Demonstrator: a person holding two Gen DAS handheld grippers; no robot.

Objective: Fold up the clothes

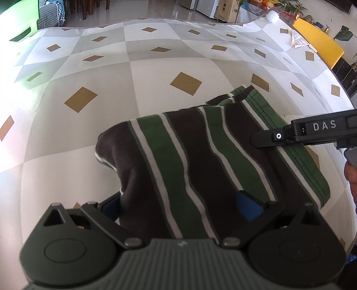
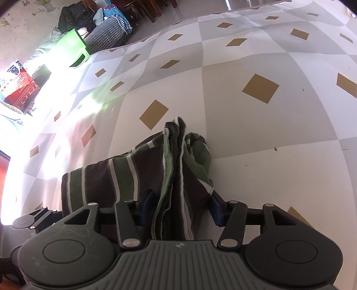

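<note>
A garment (image 1: pixel 189 151) striped in brown, green and white lies folded on the checked tablecloth (image 1: pixel 133 78). My left gripper (image 1: pixel 179 207) stands with its jaws wide. The cloth fills the gap between the blue pads (image 1: pixel 247 207), smooth and unpinched, and runs on under the right finger. In the right wrist view, a standing bunch of the garment's layered edges (image 2: pixel 176 156) sits between the pads of my right gripper (image 2: pixel 181 207), which press on it from both sides. From the left wrist view that gripper's finger (image 1: pixel 267 138) reaches in over the garment's right edge.
The tablecloth (image 2: pixel 267 133) stretches far beyond the garment. A yellow board (image 1: pixel 319 44), a paper slip (image 1: pixel 297 40) and a white object (image 1: pixel 272 16) sit at the far right edge. A green stool (image 2: pixel 73 46) stands past the far left edge. A hand (image 1: pixel 351 171) shows at right.
</note>
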